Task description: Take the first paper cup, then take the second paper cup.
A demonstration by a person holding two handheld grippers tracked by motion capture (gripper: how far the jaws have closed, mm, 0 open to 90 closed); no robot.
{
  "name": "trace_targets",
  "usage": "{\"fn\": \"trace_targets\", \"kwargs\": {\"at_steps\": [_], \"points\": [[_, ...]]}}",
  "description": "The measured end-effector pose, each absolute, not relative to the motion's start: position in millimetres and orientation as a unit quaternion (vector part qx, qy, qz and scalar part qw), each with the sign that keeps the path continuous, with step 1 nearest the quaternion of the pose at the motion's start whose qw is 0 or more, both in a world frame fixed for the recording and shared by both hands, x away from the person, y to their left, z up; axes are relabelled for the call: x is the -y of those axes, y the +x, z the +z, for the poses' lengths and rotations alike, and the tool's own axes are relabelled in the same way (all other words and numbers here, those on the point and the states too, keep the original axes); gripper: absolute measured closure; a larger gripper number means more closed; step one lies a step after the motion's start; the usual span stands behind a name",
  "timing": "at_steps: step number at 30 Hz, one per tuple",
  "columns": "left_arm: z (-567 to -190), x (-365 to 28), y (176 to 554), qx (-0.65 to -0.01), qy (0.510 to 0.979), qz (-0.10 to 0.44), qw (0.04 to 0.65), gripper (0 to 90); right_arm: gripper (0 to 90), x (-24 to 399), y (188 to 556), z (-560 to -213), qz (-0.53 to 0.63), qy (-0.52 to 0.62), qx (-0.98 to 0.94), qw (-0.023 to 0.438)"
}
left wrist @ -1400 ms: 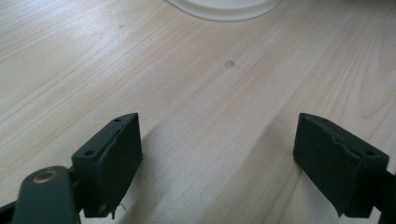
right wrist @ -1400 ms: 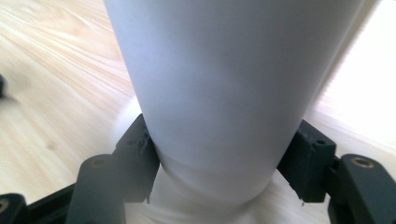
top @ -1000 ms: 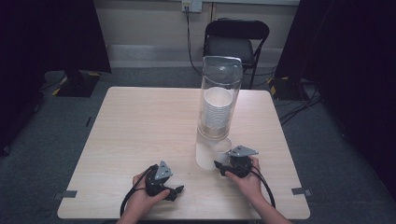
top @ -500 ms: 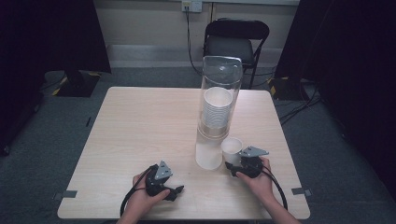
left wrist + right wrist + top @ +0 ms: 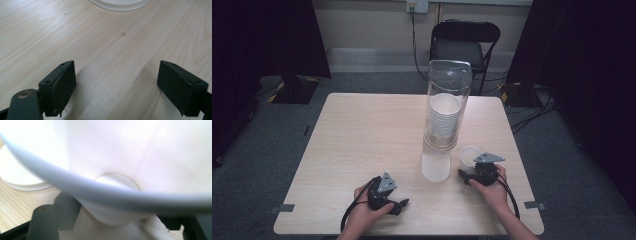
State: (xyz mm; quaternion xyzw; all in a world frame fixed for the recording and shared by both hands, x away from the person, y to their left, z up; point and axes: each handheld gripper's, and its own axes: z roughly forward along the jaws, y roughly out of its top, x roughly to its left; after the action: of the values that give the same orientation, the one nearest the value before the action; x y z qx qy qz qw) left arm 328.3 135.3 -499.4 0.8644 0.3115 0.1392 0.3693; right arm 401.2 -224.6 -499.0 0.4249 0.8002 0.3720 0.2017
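Our right gripper point(image 5: 468, 175) has its fingers closed low around a small white paper cup point(image 5: 470, 157), just beside the tall clear plastic dispenser point(image 5: 443, 120). It looks light and crushable, so we squeeze gently. Our left gripper point(image 5: 399, 205) rests on the pale wooden worktop point(image 5: 362, 135), fingers apart and empty.

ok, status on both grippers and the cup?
Left gripper open, empty, low over the table. Right gripper shut on paper cup, beside dispenser. Nothing in the way.
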Motion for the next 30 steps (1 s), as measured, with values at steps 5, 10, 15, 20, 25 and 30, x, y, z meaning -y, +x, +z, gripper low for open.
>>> {"fn": "trace_targets", "kwargs": {"at_steps": [5,10,15,20,25,30], "points": [[-499.4,-135.2,328.2,-0.312,0.864,0.140,0.369,15.1,24.6,227.3,397.9,-497.3,0.363,0.424,-0.802,0.214],[-499.3,-135.4,328.3,-0.311,0.865,0.139,0.369,15.1,24.4,230.9,387.2,-487.5,0.369,0.418,-0.801,0.220],[-499.4,-135.3,328.2,-0.312,0.865,0.140,0.369,15.1,22.3,238.9,378.0,-481.5,0.374,0.423,-0.796,0.219],[-499.5,-135.1,328.2,-0.312,0.864,0.141,0.369,15.0,17.3,246.5,366.7,-475.5,0.383,0.435,-0.787,0.212],[-499.8,-135.1,328.5,-0.313,0.863,0.137,0.372,15.0,17.0,253.5,351.5,-469.7,0.395,0.441,-0.781,0.198],[-499.8,-134.9,328.7,-0.313,0.863,0.138,0.372,14.9,17.0,252.1,341.6,-468.7,0.397,0.436,-0.785,0.188]]}}
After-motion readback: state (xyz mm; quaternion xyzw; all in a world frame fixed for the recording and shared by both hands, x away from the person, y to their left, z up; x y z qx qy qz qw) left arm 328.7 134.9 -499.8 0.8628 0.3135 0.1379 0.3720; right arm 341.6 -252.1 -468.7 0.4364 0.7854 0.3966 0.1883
